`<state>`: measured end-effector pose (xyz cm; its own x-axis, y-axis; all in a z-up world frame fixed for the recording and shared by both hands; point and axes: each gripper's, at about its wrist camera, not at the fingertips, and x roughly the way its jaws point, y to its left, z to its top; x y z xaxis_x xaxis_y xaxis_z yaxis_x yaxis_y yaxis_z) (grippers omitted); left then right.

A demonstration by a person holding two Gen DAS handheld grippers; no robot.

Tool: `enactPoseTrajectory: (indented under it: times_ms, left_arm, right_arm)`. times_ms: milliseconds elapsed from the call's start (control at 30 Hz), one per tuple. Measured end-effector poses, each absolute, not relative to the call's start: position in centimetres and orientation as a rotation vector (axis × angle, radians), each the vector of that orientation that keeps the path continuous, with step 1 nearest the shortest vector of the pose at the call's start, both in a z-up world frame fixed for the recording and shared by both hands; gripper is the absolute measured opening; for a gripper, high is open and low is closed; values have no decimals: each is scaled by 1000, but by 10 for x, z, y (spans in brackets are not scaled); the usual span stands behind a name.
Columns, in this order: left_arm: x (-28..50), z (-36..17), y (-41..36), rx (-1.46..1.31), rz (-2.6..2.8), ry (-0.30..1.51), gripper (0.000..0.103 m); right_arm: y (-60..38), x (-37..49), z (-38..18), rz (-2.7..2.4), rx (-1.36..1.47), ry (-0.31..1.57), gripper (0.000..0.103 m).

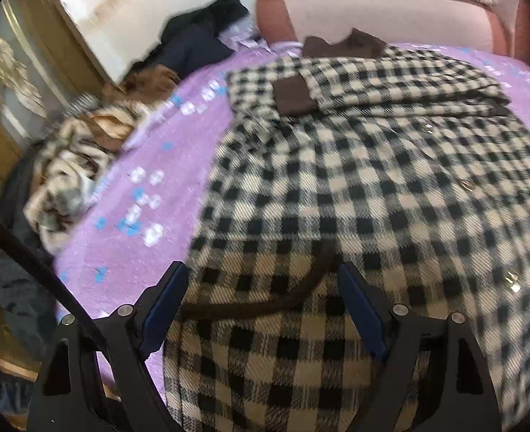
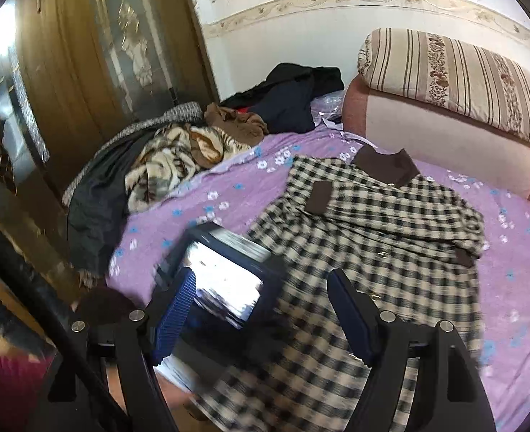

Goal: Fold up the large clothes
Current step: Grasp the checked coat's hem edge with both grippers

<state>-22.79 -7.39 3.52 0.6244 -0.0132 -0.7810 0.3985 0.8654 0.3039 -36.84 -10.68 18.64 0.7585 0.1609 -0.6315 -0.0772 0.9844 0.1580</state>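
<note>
A large black-and-cream checked coat (image 1: 365, 187) with a brown collar (image 1: 351, 41) and brown cuffs lies spread on the purple flowered bed sheet (image 1: 149, 223). It also shows in the right wrist view (image 2: 369, 237), sleeves folded across the chest. My left gripper (image 1: 263, 295) is open, its blue pads straddling the coat's near hem, nothing held. My right gripper (image 2: 261, 298) is open above the coat's lower left part. The left gripper's body (image 2: 225, 273) sits between the right fingers in that view.
A heap of other clothes (image 2: 171, 158) and dark garments (image 2: 293, 97) lies at the bed's far left. A pink bolster (image 2: 441, 144) with a striped pillow (image 2: 456, 75) lies at the head. A wooden wardrobe (image 2: 95, 50) stands left.
</note>
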Motion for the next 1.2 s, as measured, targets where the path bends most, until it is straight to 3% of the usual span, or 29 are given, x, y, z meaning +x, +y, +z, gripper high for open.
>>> enactPoseTrajectory:
  times_ms: [67,133,367,700,1133,1200]
  left_arm:
    - [-226,45,-48,398,-335,933,84]
    - [-225,52,-22,336,-364,964,84]
    - [-225,23,54,131,-336,1170,88]
    - [-232,13,67,99,-390,1213,88]
    - [-242,16,56,154,-468,1228,88]
    - [-243,18,52,174,-489,1226,80]
  right_arm:
    - [-132,-386,194,60,64,705,80]
    - [-167,-399,193,-34,26,751,93]
    - [-283,-441,110,-226,442,973,92]
    - [-311,-459,16,-268,594,1221,89]
    - [-303,-468,14,-147,680,1164,90]
    - [-301,-470,17,-145,662,1151,84]
